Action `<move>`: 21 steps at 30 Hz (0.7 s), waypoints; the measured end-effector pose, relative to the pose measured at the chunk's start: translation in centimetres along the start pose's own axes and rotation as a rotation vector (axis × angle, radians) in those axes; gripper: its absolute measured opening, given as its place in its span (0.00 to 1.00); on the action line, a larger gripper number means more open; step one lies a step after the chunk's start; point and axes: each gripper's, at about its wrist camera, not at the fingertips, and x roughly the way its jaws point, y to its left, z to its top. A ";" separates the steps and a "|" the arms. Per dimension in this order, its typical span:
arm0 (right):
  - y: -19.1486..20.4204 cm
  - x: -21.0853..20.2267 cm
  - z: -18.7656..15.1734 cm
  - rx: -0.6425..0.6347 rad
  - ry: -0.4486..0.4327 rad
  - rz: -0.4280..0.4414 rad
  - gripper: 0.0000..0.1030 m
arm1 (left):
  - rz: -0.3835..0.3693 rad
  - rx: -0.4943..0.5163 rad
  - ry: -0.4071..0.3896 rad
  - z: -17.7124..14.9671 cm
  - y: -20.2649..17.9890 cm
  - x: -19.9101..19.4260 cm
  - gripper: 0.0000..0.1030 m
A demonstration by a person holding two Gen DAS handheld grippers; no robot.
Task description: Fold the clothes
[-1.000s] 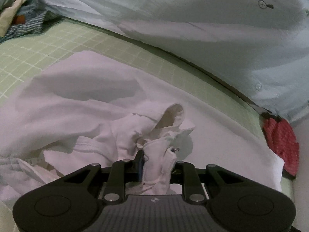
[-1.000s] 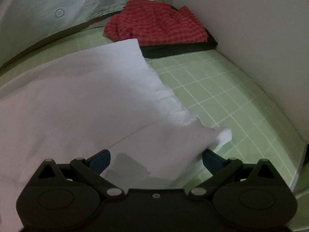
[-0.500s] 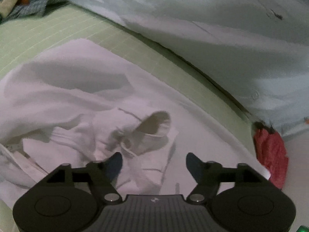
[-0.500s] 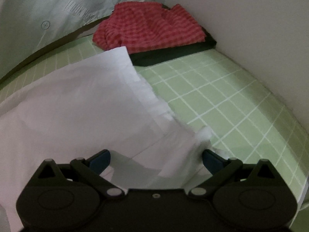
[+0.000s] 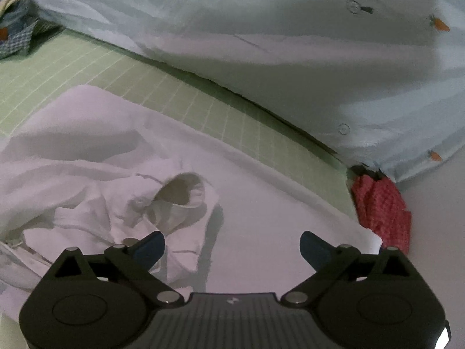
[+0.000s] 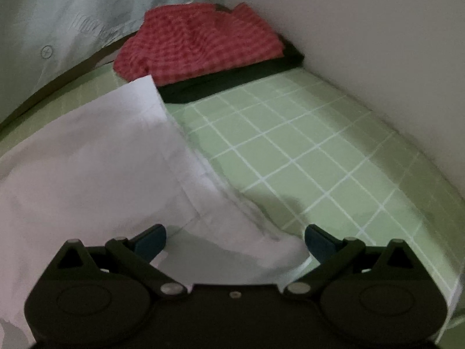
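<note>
White shirt (image 5: 203, 157) cuff now freed from opening left tool (image 5: 231, 245); right tool (image 6: 235, 240) wide; hem rightward.

White garment (image 5: 261, 203): thin pale fabric, spread mostly flat across the green gridded mat (image 6: 305, 151), one straight-edged corner reaching toward the red checked cloth (image 6: 197, 43). Its collar (image 5: 180, 192) end is rumpled, bunched in soft folds with the neck opening gaping upward.
</note>
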 end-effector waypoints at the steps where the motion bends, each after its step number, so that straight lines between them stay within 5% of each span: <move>1: -0.1 0.2 0.0 -0.009 0.003 0.011 1.00 | -0.012 0.015 -0.004 -0.1 -0.4 -0.2 0.96; 11: 0.1 0.7 0.0 -0.079 0.003 0.085 0.98 | -0.006 0.059 -0.029 -0.8 -1.4 -1.3 0.96; 16: 0.4 -0.4 -0.2 -0.151 0.001 0.126 0.73 | -0.035 0.058 -0.060 -1.2 -1.5 -2.6 0.96; 18: 0.1 -0.6 0.0 -0.141 0.007 0.139 0.43 | -0.041 0.059 -0.068 -1.4 -1.4 -3.1 0.96; 21: -0.1 -1.0 0.5 -0.126 0.020 0.166 0.32 | -0.049 0.067 -0.086 -1.6 -1.3 -4.1 0.96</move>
